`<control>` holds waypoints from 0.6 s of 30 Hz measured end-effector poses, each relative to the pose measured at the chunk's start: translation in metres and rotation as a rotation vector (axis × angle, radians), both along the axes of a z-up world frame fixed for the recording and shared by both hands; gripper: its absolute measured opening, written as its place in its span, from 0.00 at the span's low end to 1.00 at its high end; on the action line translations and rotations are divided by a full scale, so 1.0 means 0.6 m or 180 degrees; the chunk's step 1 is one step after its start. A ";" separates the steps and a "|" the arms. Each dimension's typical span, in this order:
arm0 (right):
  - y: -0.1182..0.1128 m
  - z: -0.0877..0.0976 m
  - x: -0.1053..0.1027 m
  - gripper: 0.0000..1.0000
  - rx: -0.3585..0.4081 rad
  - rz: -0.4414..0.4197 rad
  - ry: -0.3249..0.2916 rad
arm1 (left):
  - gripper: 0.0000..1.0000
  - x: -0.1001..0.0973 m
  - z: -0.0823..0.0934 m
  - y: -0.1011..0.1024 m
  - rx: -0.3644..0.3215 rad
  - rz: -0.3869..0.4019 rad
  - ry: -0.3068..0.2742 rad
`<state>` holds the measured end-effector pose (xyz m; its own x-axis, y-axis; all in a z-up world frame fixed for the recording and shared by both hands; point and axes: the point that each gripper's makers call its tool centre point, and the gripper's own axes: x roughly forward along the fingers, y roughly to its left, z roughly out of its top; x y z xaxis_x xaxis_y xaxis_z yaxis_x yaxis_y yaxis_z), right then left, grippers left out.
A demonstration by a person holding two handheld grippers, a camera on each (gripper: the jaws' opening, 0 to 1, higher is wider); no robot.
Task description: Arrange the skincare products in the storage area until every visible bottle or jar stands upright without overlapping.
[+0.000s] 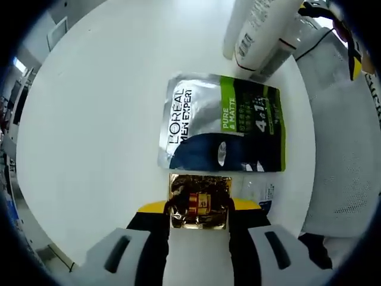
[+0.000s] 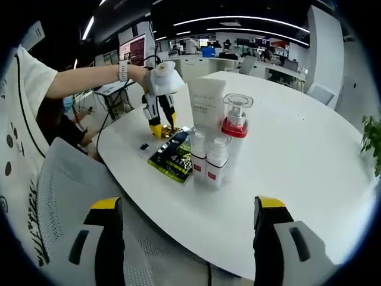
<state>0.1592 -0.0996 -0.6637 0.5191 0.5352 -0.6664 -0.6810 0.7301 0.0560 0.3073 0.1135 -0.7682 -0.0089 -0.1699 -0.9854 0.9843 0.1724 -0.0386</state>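
My left gripper (image 1: pixel 199 215) is shut on a small gold and brown jar (image 1: pixel 199 196) that rests on the white table (image 1: pixel 95 131). Just beyond the jar lies a flat silver, green and dark blue sachet (image 1: pixel 223 122). White bottles (image 1: pixel 256 30) stand past the sachet. In the right gripper view, a tall white tube (image 2: pixel 207 102), a clear pump bottle with a red collar (image 2: pixel 236 122) and two small white bottles (image 2: pixel 207 156) stand upright in a cluster, with the sachet (image 2: pixel 171 156) beside them. My right gripper (image 2: pixel 187 238) is open at the table's near edge, holding nothing. A person's hand holds the left gripper (image 2: pixel 159 113) over there.
A small clear packet with blue print (image 1: pixel 260 193) lies right of the jar. A tiny black object (image 2: pixel 144 146) sits on the table near the sachet. A grey mesh chair (image 2: pixel 71 190) stands against the table edge. Open tabletop (image 2: pixel 297 143) stretches right of the bottles.
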 end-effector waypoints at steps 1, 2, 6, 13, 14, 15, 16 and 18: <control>0.000 0.000 0.000 0.91 0.0004 -0.0005 0.0000 | 0.40 0.000 0.000 -0.001 0.0006 0.0012 -0.0002; 0.000 -0.001 0.000 0.91 0.0003 -0.0005 0.0001 | 0.40 -0.002 0.000 -0.002 0.0014 0.0024 -0.0008; 0.001 -0.002 -0.001 0.91 0.0011 0.0000 0.0013 | 0.41 -0.007 0.000 -0.002 0.0077 -0.0045 -0.0108; 0.002 -0.003 -0.002 0.91 0.0003 0.0026 0.0012 | 0.41 0.002 -0.003 0.003 0.0087 0.0012 -0.0176; 0.003 -0.003 -0.001 0.91 0.0001 0.0029 0.0009 | 0.40 0.002 -0.003 0.003 0.0081 0.0011 -0.0176; 0.004 -0.003 -0.002 0.91 0.0001 0.0038 0.0010 | 0.40 0.002 -0.004 0.003 0.0067 0.0029 -0.0168; 0.005 -0.003 -0.002 0.91 0.0003 0.0040 0.0011 | 0.40 0.003 -0.004 0.004 0.0060 0.0055 -0.0167; 0.006 -0.003 -0.003 0.91 0.0001 0.0047 0.0010 | 0.40 0.003 -0.005 0.004 0.0039 0.0052 -0.0168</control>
